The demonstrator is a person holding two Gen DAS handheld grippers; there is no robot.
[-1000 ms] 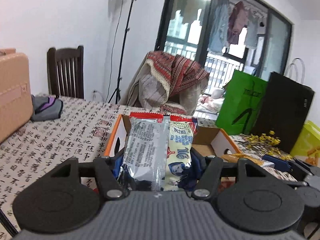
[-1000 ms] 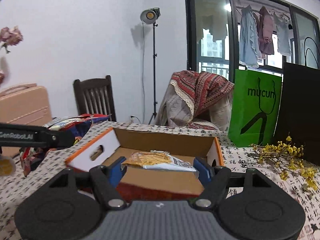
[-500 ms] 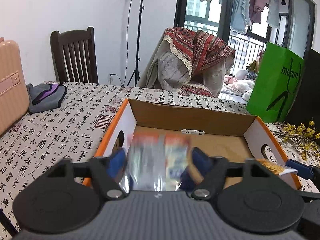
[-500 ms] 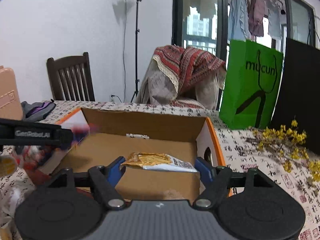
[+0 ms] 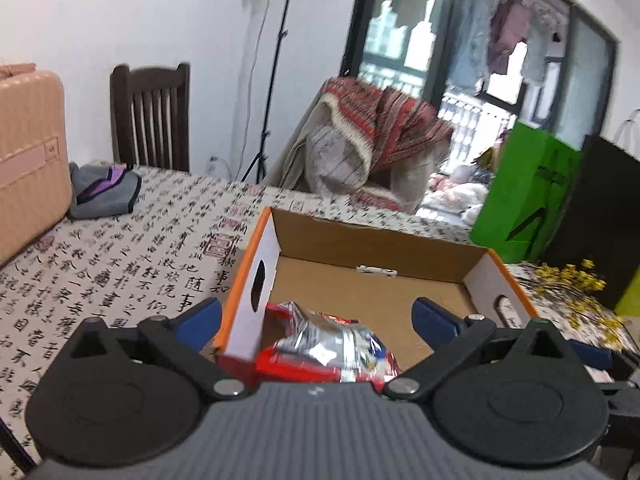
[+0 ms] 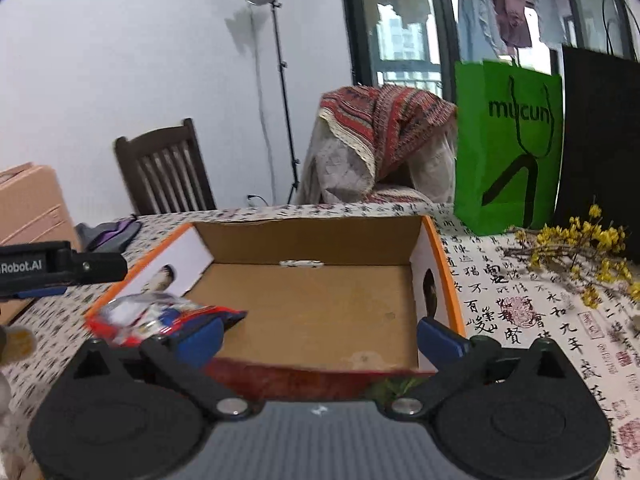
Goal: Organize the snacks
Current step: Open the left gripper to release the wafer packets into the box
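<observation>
An open cardboard box (image 5: 248, 280) with an orange rim stands on the table. My left gripper (image 5: 316, 318) hangs over the box's near left corner with its jaws opening wide. A red, silver and blue snack packet (image 5: 332, 344) lies loose in the box between them, touching neither pad. The right wrist view shows the same packet (image 6: 160, 312) at the box's (image 6: 440, 264) near left corner. My right gripper (image 6: 320, 336) is at the box's near wall, jaws opening, with nothing between the fingers. No yellow packet shows in either view.
A green paper bag (image 6: 508, 152), a black bag (image 6: 600, 140) and yellow flower sprigs (image 6: 576, 248) lie to the right of the box. A pink suitcase (image 5: 28, 152) and a grey pouch (image 5: 104, 196) are at the left. A wooden chair (image 5: 152, 116) and a draped chair (image 5: 372, 144) stand behind the table.
Both pairs of jaws have opened wide. The red and silver packet dropped from the left jaws into the box. The yellow packet left the right jaws and is out of sight.
</observation>
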